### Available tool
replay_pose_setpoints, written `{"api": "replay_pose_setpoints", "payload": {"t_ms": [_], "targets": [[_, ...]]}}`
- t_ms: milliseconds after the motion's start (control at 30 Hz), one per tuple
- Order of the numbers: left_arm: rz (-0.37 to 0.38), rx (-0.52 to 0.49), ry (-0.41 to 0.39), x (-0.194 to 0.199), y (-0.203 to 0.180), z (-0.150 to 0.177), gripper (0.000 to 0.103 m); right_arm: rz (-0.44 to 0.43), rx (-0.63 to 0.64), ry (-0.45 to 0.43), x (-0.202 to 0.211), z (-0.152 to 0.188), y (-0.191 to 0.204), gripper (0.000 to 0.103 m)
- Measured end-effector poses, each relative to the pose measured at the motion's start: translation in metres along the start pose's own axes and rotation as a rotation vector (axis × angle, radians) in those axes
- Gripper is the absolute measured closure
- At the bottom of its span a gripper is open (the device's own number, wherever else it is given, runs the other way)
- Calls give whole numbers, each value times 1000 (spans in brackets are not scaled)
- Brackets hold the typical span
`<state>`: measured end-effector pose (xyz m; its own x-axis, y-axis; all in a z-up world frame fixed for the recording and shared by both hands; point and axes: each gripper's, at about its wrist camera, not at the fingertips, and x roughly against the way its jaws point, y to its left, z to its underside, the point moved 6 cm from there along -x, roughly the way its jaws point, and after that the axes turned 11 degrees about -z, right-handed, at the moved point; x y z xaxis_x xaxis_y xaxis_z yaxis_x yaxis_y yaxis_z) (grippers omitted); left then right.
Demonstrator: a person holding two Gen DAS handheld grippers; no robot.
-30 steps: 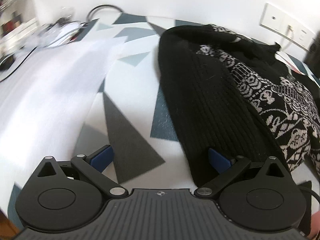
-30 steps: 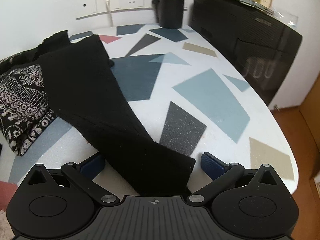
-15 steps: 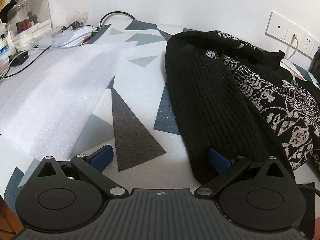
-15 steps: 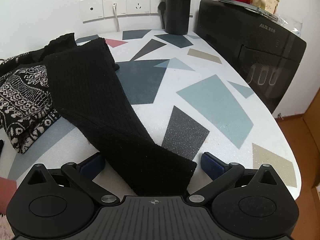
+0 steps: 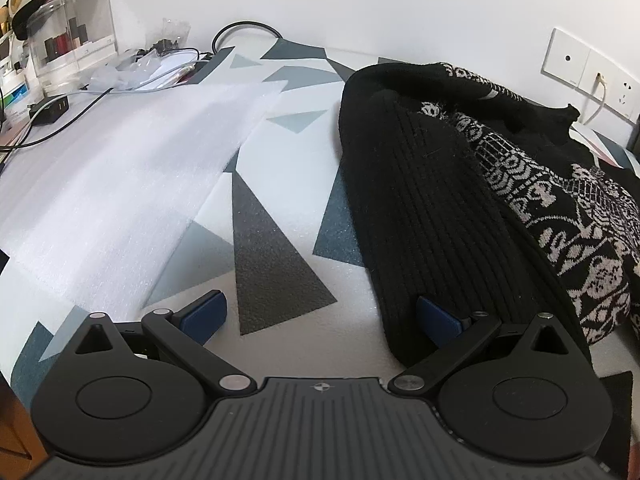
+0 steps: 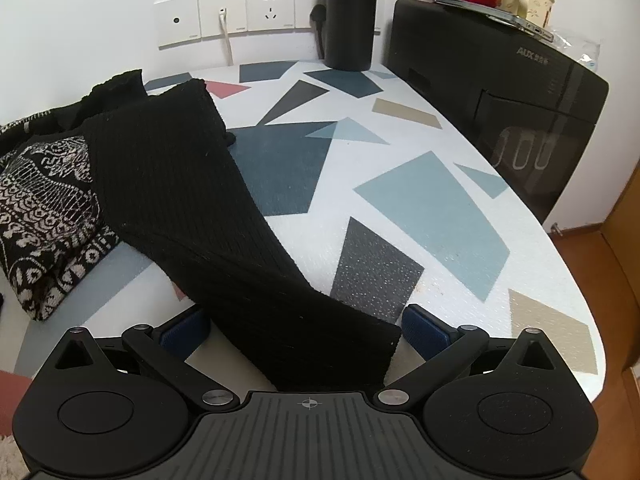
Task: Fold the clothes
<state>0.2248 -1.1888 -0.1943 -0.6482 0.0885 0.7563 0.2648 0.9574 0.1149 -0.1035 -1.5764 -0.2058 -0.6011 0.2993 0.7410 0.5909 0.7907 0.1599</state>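
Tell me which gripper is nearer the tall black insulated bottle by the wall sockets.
Right. The right gripper faces the tall black insulated bottle across the patterned table. The left gripper sits beyond the black knit sweater; the bottle is outside its view.

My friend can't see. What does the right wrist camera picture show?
A black ribbed sleeve of a patterned sweater stretches across a table with colourful shapes, its cuff lying between the open right gripper. Behind stand a black bottle and wall sockets.
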Motion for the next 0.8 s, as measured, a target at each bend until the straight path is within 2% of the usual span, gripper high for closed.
{"api": "replay_pose_setpoints", "payload": {"t_ms": [367, 500, 667, 800], "targets": [[-3, -2, -30, 0, 0, 2, 0, 6, -7, -13, -2, -1, 2, 1], [7, -8, -18, 0, 1, 1, 0, 9, -9, -18, -2, -1, 2, 1], [60, 17, 32, 5, 4, 0, 0, 12, -12, -22, -2, -2, 3, 1], [174, 70, 74, 17, 1, 2, 0, 12, -13, -17, -4, -4, 3, 1]]}}
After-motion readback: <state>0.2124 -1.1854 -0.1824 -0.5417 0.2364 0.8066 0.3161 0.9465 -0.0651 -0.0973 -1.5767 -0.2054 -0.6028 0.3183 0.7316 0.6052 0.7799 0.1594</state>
